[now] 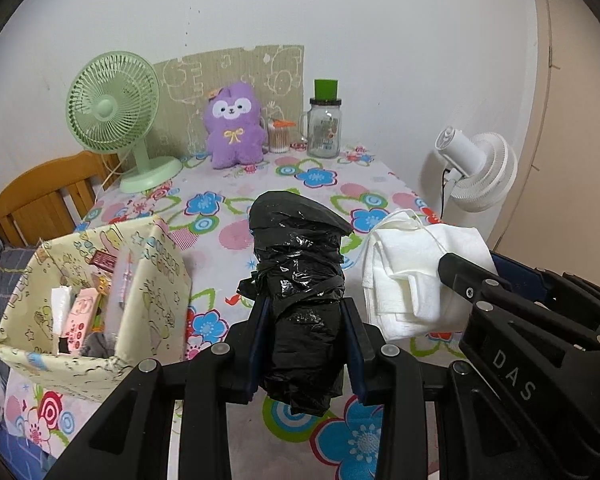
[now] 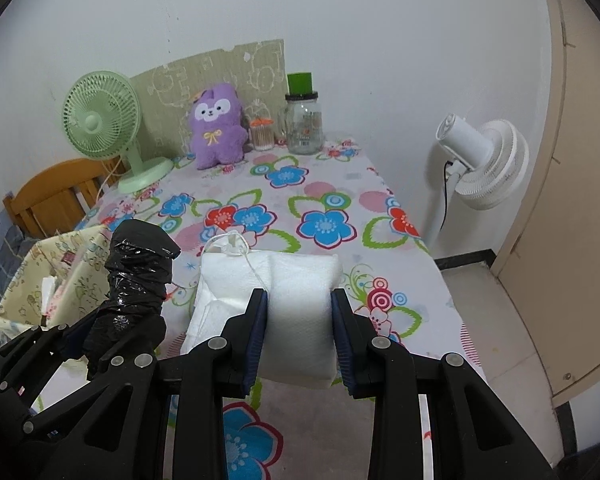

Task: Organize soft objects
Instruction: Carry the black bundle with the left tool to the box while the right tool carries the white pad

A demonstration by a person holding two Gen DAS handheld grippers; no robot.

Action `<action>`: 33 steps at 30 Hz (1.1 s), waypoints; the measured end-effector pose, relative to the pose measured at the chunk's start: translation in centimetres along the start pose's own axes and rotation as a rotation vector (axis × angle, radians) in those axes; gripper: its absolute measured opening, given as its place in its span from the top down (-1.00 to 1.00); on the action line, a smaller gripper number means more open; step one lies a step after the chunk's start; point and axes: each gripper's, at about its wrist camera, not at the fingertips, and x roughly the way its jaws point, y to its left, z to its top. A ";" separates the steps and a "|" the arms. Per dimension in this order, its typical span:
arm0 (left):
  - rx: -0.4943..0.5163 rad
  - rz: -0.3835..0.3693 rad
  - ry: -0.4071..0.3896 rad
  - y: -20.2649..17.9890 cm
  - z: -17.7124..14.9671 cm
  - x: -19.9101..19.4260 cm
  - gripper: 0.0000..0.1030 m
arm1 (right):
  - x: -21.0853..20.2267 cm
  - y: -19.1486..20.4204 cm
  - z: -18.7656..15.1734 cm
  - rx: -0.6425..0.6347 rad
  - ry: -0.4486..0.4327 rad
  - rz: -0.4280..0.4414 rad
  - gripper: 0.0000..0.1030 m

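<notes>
A: Left gripper [image 1: 304,344] state?

B: Clamped on the black plastic bundle [image 1: 300,288]. Blue pads pressed into both its sides, bundle sticks out ahead of the fingers and a bit hangs below them. Held clear above the tablecloth [image 1: 236,196].

A: Right gripper [image 2: 300,336]?

B: Clamped on the white folded cloth stack [image 2: 296,300]. Pads squeeze it from both sides, a thin white string [image 2: 248,256] lies across its far top edge. Also held off the table.

A: Where do they sit relative to each other?

B: Side by side. In the left wrist view the cloth stack [image 1: 412,276] is just right of the left gripper, with the right gripper [image 1: 452,268] coming in from the lower right. In the right wrist view the black bundle [image 2: 140,268] is just left of the right gripper.

A: Container?

B: Patterned paper box [image 1: 32,320], left of the left gripper and slightly below it, open top, pink packets and small items inside. Not touching the bundle.

A: Beyond the fingers?

B: Far end of the table against the wall: green desk fan [image 1: 114,116] at left, purple plush toy [image 1: 232,124] straight ahead, cotton swab jar [image 1: 280,136] beside it, glass jar with green lid [image 1: 325,124] right of that. White standing fan [image 2: 480,160] off the table's right edge. Wooden chair [image 1: 40,196] far left.
</notes>
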 end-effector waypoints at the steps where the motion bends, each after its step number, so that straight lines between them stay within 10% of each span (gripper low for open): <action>1: 0.000 -0.001 -0.007 0.0 0.1 -0.4 0.33 | -0.5 0.1 0.1 0.000 -0.007 0.001 0.32; 33: -0.005 0.012 -0.126 2.7 0.2 -8.2 0.33 | -8.1 3.9 1.0 -0.039 -0.120 0.033 0.32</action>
